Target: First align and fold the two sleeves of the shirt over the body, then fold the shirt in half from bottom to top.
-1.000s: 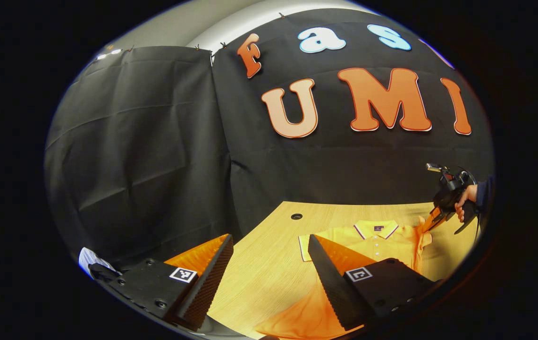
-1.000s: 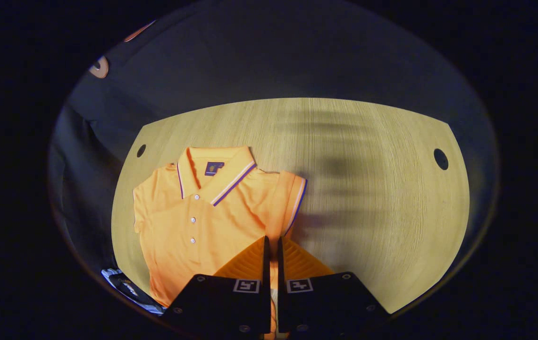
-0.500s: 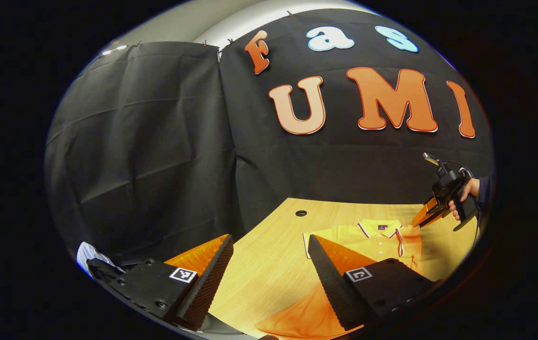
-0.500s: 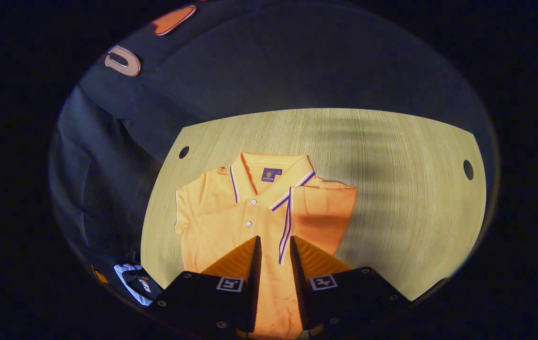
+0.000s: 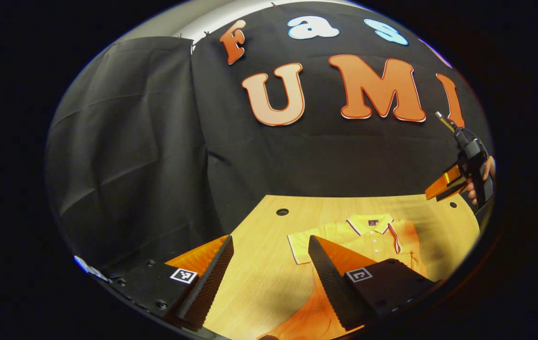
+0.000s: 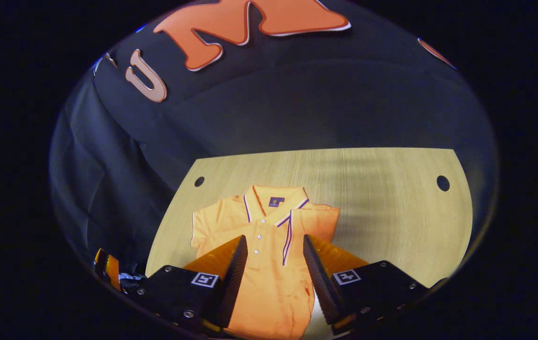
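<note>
From the left gripper view, an orange polo shirt (image 5: 368, 233) lies flat on the wooden surface (image 5: 259, 278), collar toward the booth wall. The left gripper (image 5: 269, 278) hangs above the near edge with its jaws spread wide, holding nothing and touching nothing. At the far right of this view a hand (image 5: 479, 182) holds the right gripper (image 5: 443, 186) raised clear above the surface; whether its jaws are parted cannot be told from here.

From the right gripper view, the shirt (image 6: 269, 255) sits near the middle of the surface (image 6: 382, 208), one sleeve (image 6: 314, 222) already folded onto the chest, the other sleeve (image 6: 203, 226) not yet folded, lying out flat. The right gripper (image 6: 273, 274) hovers over the shirt's body, jaws spread and empty, apart from the cloth.

The risk, as it looks: the folded sleeve is loose and could slide back if the body is tugged while the second sleeve is taken; a pinch that gathers too much cloth would leave the two folds uneven.
</note>
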`<state>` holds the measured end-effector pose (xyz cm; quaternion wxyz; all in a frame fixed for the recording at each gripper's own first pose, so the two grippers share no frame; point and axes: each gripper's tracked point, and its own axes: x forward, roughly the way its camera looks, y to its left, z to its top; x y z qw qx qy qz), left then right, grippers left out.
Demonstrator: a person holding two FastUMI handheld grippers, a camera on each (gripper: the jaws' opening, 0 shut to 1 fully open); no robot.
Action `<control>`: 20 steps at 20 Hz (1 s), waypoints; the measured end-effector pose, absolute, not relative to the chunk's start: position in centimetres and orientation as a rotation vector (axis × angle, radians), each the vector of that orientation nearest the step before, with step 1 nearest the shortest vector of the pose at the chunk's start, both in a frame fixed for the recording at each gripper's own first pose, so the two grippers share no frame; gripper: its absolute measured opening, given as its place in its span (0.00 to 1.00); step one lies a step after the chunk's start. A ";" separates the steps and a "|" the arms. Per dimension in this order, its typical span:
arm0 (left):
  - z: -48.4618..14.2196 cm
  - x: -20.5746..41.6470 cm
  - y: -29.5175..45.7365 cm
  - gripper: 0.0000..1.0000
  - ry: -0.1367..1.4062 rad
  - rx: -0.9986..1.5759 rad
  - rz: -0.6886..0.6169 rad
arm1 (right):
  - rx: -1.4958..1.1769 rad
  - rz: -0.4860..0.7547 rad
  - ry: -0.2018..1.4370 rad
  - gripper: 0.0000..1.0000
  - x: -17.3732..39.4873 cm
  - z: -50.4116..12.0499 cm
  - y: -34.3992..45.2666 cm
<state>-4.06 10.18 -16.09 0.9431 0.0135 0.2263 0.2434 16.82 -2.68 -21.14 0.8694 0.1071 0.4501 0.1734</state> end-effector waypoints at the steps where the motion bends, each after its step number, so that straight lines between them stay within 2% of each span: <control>1: -17.0 -3.0 10.4 0.98 0.483 0.010 0.462 | 0.236 0.343 0.928 0.74 16.2 -19.9 -3.3; 9: -24.5 4.4 13.7 0.99 0.685 -0.144 0.266 | 0.233 0.158 0.731 0.74 10.8 -13.2 -7.7; 10: -25.5 5.2 13.9 0.99 0.713 -0.177 0.237 | 0.217 0.128 0.707 0.67 9.9 -12.6 -8.5; 11: -26.0 5.9 14.1 0.99 0.732 -0.212 0.217 | 0.196 0.089 0.682 0.80 9.2 -12.1 -9.2; 12: -26.7 6.2 14.7 0.98 0.762 -0.246 0.198 | 0.173 0.059 0.659 0.84 8.3 -11.6 -9.8; 15: -28.9 7.4 16.3 0.98 0.901 -0.267 0.192 | 0.152 -0.022 0.611 0.87 5.5 -10.1 -10.8; 20: -34.6 10.2 15.0 0.98 1.063 -0.247 0.151 | 0.170 -0.131 0.567 0.88 0.6 -9.4 -10.9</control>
